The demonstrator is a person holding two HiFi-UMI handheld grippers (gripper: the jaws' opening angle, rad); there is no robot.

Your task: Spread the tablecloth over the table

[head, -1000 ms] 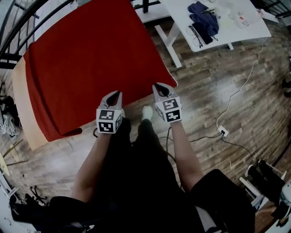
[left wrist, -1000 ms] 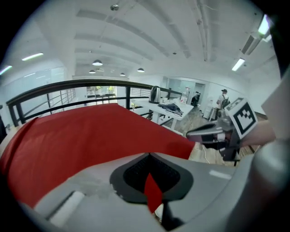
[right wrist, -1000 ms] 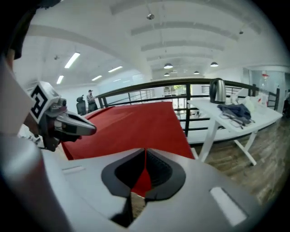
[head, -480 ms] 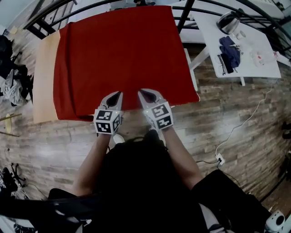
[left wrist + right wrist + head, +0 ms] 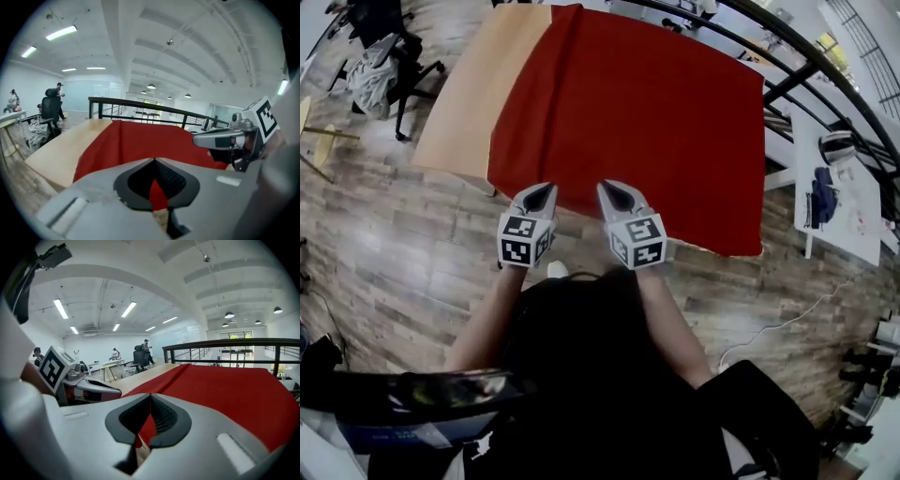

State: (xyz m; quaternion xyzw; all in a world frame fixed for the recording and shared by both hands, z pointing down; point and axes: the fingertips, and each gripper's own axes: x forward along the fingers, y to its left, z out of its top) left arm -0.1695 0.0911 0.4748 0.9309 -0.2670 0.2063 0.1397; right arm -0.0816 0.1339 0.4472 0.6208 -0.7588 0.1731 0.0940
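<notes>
Tablecloth (image 5: 647,103) leaves table (image 5: 478,94) partly bare; railing (image 5: 225,342) beyond; left hand-held gripper (image 5: 544,190), right hand-held gripper (image 5: 607,189) each pressed together.

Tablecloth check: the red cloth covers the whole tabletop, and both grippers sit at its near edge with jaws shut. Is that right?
Not quite. The red tablecloth does not cover the whole tabletop: the head view shows a strip of bare table along its left side. The left gripper and right gripper do sit at its near edge with jaws shut.
</notes>
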